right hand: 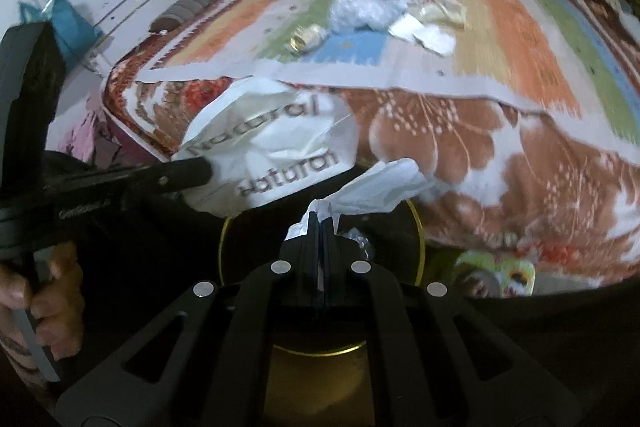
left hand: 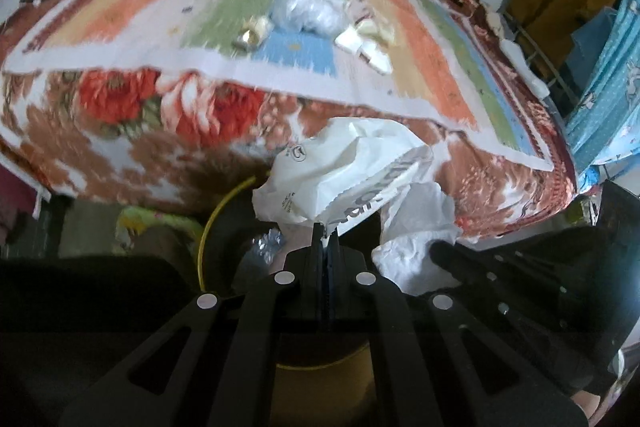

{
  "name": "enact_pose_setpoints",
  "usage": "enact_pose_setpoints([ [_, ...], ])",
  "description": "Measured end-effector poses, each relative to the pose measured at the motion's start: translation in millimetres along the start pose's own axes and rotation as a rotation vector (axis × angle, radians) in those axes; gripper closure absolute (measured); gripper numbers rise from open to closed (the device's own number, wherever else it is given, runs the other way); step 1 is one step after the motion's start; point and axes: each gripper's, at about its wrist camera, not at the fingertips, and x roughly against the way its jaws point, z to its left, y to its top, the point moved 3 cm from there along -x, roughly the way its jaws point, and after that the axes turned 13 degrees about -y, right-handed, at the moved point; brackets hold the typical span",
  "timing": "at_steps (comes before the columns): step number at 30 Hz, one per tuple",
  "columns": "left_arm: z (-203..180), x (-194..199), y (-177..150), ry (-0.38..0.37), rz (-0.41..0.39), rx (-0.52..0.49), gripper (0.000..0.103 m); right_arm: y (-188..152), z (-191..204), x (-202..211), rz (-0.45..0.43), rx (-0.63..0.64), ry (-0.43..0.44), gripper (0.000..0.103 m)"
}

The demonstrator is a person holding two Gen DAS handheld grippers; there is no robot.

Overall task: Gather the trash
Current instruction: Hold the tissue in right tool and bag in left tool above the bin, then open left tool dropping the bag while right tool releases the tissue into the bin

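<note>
Left gripper [left hand: 325,231]: jaws pinched on printed white bag [left hand: 340,171]. Right gripper [right hand: 320,217]: jaws pinched on crumpled white tissue [right hand: 380,187]. Both held above yellow-rimmed bin [right hand: 416,227]. Beyond, on striped cloth [left hand: 160,7]: clear plastic wad [left hand: 310,9], gold wrapper [left hand: 248,37], white scraps [left hand: 360,43], close together.

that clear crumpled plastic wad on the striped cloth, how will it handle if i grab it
The clear plastic wad looks thin and crinkled, so probably light and floppy, squashing under the fingers. Its glossy film may slip. It seems unlikely to roll, lying bunched on the striped cloth.
</note>
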Motion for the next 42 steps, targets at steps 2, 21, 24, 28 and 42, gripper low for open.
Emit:
enact_pose_setpoints([
  [2,1,-2,-3,0.021,0.006,-0.002,0.102,0,1,-1,0.002,0.004,-0.008,0.102],
  [21,9,-15,-6,0.034,0.048,0.059,0.076,-5,1,-20,0.084,-0.051,0.034,0.096],
  [24,13,-11,-3,0.023,0.029,0.085,0.059,-6,2,-22,0.092,-0.044,0.025,0.072],
  [28,14,-9,-3,0.024,0.019,0.087,0.057,-7,1,-22,0.088,-0.054,0.029,0.068],
  [42,3,3,15,0.068,-0.038,-0.010,0.034,14,-18,-3,0.019,-0.109,0.006,0.058],
])
